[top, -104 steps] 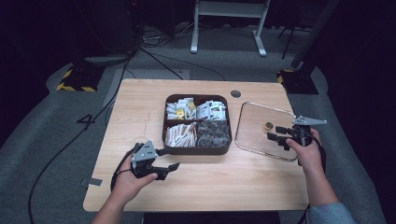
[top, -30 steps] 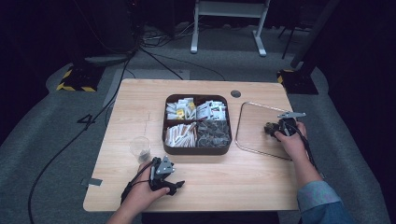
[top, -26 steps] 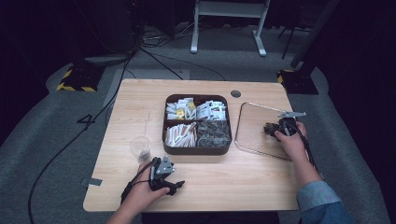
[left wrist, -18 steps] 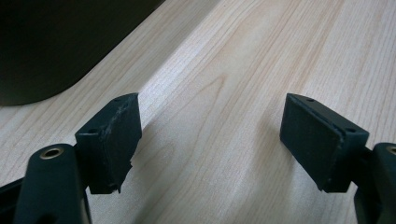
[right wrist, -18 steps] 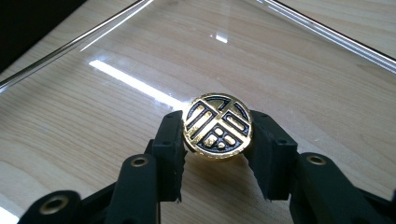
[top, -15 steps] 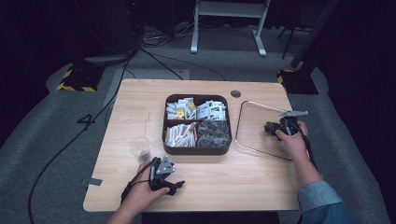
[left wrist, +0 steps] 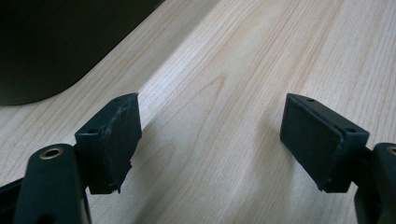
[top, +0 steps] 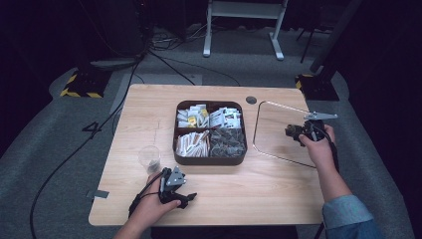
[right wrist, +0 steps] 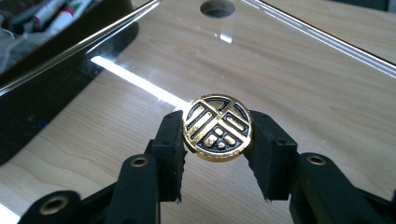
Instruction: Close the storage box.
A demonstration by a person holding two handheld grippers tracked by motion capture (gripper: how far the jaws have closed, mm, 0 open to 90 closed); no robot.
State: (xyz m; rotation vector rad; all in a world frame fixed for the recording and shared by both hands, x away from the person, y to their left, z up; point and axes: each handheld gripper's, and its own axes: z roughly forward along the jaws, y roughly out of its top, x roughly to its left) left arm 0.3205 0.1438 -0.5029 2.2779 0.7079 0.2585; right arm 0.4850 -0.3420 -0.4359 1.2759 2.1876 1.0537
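- My right gripper (right wrist: 218,135) clamps the gold knob (right wrist: 217,127) of the clear lid (right wrist: 299,79), squarely between both pads.
- My left gripper (left wrist: 210,140) gapes over bare table (left wrist: 233,70).

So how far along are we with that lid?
Done: the right gripper is shut on the gold knob of the clear lid, one edge tipped off the table. The open left gripper rests by the small cup. Left, probably: covering the open compartment box.
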